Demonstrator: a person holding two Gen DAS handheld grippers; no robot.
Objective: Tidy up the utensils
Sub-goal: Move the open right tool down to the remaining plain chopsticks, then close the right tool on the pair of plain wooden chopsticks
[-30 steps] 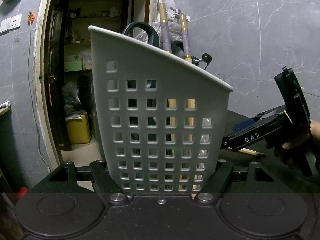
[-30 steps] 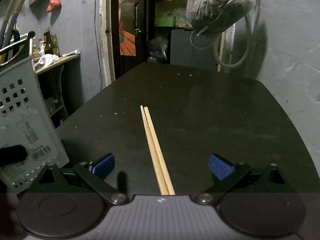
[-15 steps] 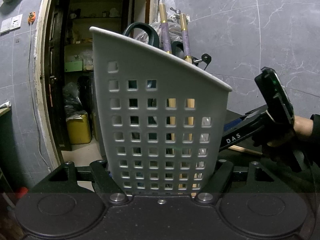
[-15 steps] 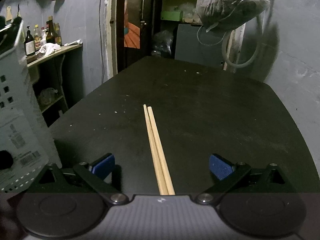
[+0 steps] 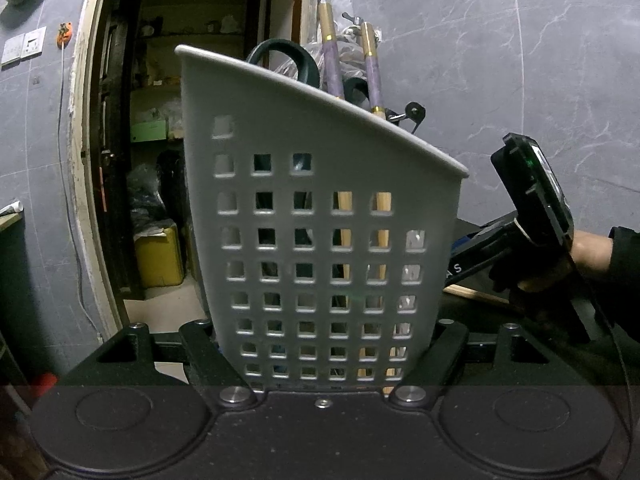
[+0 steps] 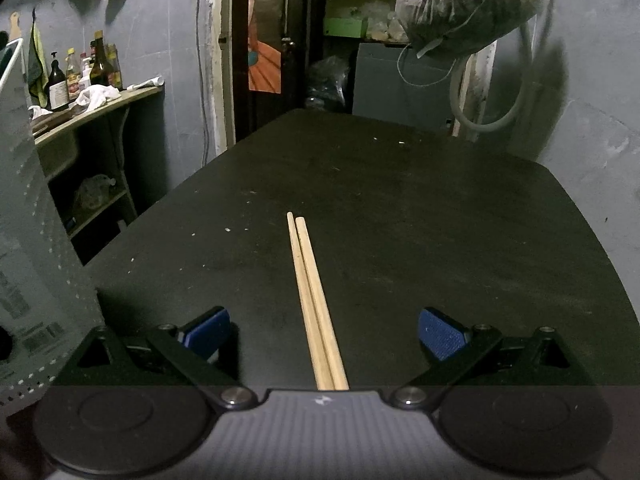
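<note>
Our right gripper (image 6: 324, 332) stands wide, its blue pads (image 6: 440, 338) well apart and touching nothing. Between them, on the black table (image 6: 440, 220), lie the wooden chopsticks (image 6: 314, 300), side by side and touching along their length, running straight away from us with their near ends hidden under the gripper body.

Our left gripper (image 5: 324, 344) is clamped on the grey caddy (image 5: 320, 240), its black fingers (image 5: 208, 352) pressed against the caddy's two sides low down. We hold it upright before a doorway, its wall pierced with rows of square holes and its rim slanting down to the right. Inside we see two chopsticks with purple upper parts and gold bands (image 5: 332, 60) sticking up above the rim, their wooden shafts showing through the holes, and a dark looped handle (image 5: 284, 56) beside them; what that handle belongs to we cannot tell.

From the left wrist camera, our right hand (image 5: 560, 268) appears to the right of the caddy, gripping its tool low over the table. In the right wrist view, the caddy's wall fills the left edge, blurred, near the left pad.

Beyond the table hangs a filled plastic bag (image 6: 468, 4), and a shelf with bottles (image 6: 80, 72) stands at the left.
</note>
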